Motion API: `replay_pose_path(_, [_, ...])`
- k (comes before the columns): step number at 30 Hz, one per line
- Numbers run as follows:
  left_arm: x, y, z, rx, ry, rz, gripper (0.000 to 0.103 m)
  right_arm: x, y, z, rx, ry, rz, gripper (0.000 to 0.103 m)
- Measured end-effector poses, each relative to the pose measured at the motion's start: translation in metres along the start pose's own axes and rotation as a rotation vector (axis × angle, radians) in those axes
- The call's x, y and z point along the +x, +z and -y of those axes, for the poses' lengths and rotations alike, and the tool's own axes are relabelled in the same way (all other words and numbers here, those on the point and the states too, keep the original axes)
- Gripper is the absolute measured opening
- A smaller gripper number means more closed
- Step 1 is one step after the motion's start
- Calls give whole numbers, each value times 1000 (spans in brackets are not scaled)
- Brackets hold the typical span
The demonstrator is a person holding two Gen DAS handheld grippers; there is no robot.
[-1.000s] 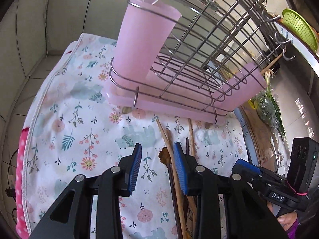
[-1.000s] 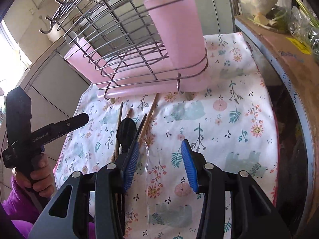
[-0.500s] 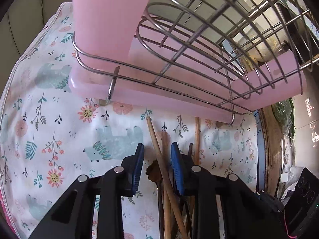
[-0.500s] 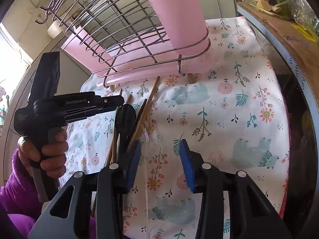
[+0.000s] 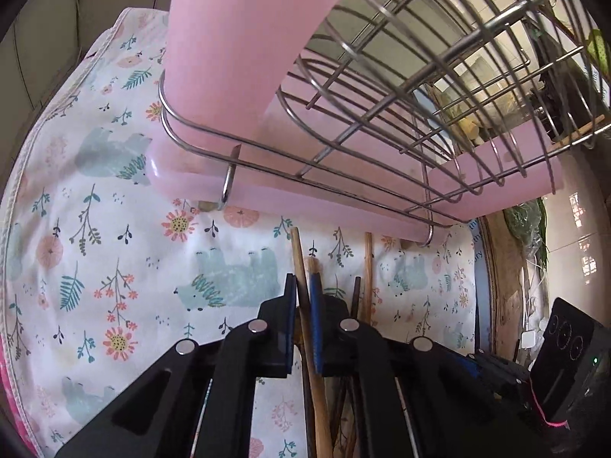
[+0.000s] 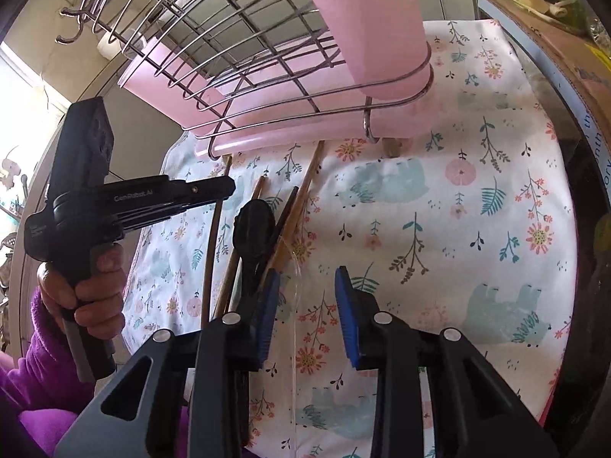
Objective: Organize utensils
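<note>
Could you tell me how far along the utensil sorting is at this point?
Early stage. Nothing visibly sorted into the pink holder in these views. In hand: the left gripper jaws have just closed on a wooden chopstick. Left: other chopsticks, a black spoon and a clear utensil between the right gripper open jaws, on the cloth.

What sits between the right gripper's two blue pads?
Right wrist view: a clear plastic utensil on the floral cloth lies between the right gripper pads, untouched.
</note>
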State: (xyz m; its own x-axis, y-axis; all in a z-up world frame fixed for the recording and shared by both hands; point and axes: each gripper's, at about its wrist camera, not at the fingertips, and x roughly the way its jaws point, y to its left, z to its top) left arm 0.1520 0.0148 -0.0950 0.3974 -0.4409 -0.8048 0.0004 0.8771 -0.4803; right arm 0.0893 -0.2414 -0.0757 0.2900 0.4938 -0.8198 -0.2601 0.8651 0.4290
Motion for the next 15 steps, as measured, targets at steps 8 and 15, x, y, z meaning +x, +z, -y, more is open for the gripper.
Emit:
replay_pose_path(8, [-37, -3, 0, 41, -37, 57, 6, 27, 21, -24, -102, -60, -114, 31])
replay_pose_path(15, [-59, -4, -2, 56, -68, 88, 6, 52, 25, -39, -199, -154, -217, 6])
